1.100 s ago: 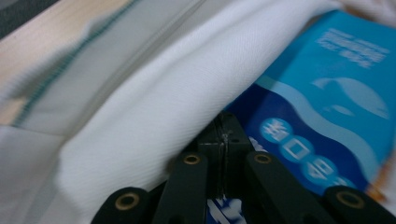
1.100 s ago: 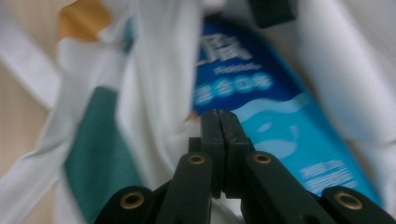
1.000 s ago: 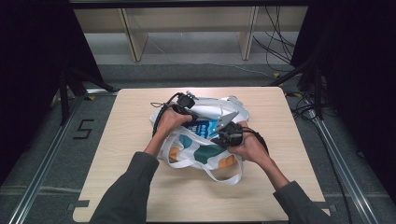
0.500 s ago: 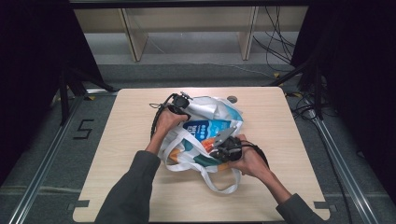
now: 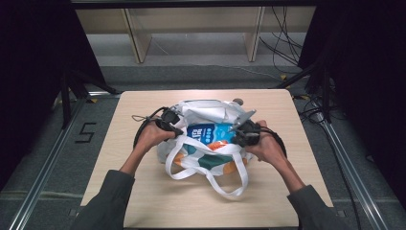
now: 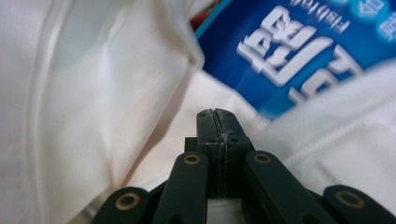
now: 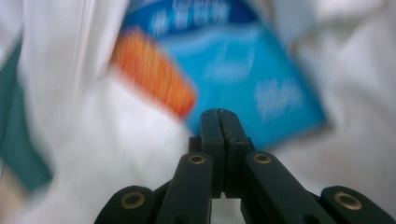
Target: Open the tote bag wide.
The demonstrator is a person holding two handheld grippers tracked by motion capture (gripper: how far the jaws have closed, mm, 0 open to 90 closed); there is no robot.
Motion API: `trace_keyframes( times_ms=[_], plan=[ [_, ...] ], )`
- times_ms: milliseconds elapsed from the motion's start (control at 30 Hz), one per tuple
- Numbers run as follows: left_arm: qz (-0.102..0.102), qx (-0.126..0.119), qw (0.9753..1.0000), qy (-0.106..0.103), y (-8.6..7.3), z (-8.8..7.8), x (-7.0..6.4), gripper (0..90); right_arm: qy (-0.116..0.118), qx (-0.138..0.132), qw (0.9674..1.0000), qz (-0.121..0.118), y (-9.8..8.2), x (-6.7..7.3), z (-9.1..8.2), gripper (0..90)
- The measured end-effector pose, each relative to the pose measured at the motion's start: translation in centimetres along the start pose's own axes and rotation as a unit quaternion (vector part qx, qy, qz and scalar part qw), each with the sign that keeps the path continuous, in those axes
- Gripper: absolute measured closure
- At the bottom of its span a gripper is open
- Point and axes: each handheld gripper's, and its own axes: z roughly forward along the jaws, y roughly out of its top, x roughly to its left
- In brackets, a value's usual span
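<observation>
We have a white bag (image 5: 206,143) lying near the middle of the table (image 5: 143,191), its handles trailing toward the person, with a blue packet (image 5: 210,132) showing at its mouth. The left gripper (image 5: 168,125) sits at the bag's left edge, the right gripper (image 5: 243,132) at its right edge, one on either side of the opening. In the left gripper view the jaws are pressed together with white fabric all round them; whether a fold is pinched between them we cannot tell. The right gripper view shows the same: jaws together, packet and fabric blurred just beyond the tips, nothing visibly caught. We judge the step to be spreading the mouth, either to reach the packet or to settle it inside. To do it well, we would take only the rim fabric, one layer on each side, and draw the two sides apart evenly and low, so the bag does not slide or tip its contents. The thin cloth will likely slip from a shallow bite, so a deeper one is safer. The table is pale wood, bare apart from the bag. Beyond it are a grey floor, a pale shelf frame (image 5: 191,28), dark curtains either side and cables (image 5: 287,43) at right.
</observation>
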Motion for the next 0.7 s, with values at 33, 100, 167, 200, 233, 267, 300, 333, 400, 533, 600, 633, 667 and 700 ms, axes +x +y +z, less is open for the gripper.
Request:
trace_keyframes(
  times_ms=[33, 100, 167, 200, 233, 267, 300, 333, 400, 533, 600, 633, 667, 700],
  plan=[
    [-0.007, -0.005, 0.9999, -0.013, -0.4, -0.2, 0.3, 89.0, 0.007, 0.01, 0.9999, 0.003, -0.7, 0.2, 0.0, 90.0],
    [-0.007, -0.006, 0.9998, -0.019, -0.7, -0.4, 0.1, 89.1, 0.026, 0.015, 0.9996, -0.002, -2.4, 0.3, 0.4, 90.0],
    [0.011, -0.003, 0.9999, -0.004, -0.6, -0.5, -0.5, 89.3, 0.024, 0.029, 0.9993, 0.008, -2.8, 1.0, 1.1, 90.0],
    [0.016, 0.002, 0.9999, 0.002, -0.5, -0.6, -0.7, 89.3, 0.024, 0.029, 0.9993, 0.008, -2.8, 1.0, 1.1, 90.0],
    [0.024, 0.007, 0.9996, 0.012, -0.3, -0.7, -0.9, 89.3, 0.022, 0.033, 0.9992, 0.002, -2.5, 1.0, 0.9, 90.0],
    [0.023, 0.003, 0.9996, 0.015, -0.3, -0.7, -1.2, 89.4, 0.007, 0.011, 0.9999, 0.001, -1.4, 0.8, 0.0, 90.0],
    [0.035, 0.008, 0.9992, 0.02, -0.3, -0.8, -1.3, 89.4, 0.007, 0.011, 0.9999, 0.001, -1.4, 0.8, 0.0, 90.0],
    [0.039, 0.009, 0.9989, 0.025, -0.3, -0.8, -1.5, 89.4, -0.037, -0.029, 0.9989, 0.0, -0.1, -0.1, -1.2, 90.0],
    [0.044, 0.005, 0.9988, 0.021, -0.3, -1.0, -1.5, 89.3, -0.054, -0.035, 0.9979, -0.003, 0.4, -0.7, -1.4, 90.0],
    [0.042, -0.015, 0.9989, 0.014, -0.6, -1.6, -1.9, 89.3, -0.062, -0.077, 0.9951, 0.007, 2.3, -2.9, -1.8, 90.0],
    [0.037, -0.022, 0.999, 0.007, -0.7, -1.6, -1.9, 89.3, -0.018, -0.133, 0.9907, 0.024, 3.9, -3.3, -1.1, 90.0],
    [0.035, -0.024, 0.9991, 0.005, -0.8, -1.6, -1.9, 89.3, -0.018, -0.133, 0.9907, 0.024, 3.9, -3.3, -1.1, 90.0],
    [0.029, -0.03, 0.9991, 0.002, -0.9, -1.6, -2.0, 89.4, -0.012, -0.131, 0.9912, 0.016, 4.3, -3.2, -0.6, 90.0],
    [0.032, -0.032, 0.999, 0.002, -1.1, -1.7, -2.1, 89.4, -0.014, -0.124, 0.9921, 0.009, 5.0, -3.0, 0.2, 90.0]
  ],
)
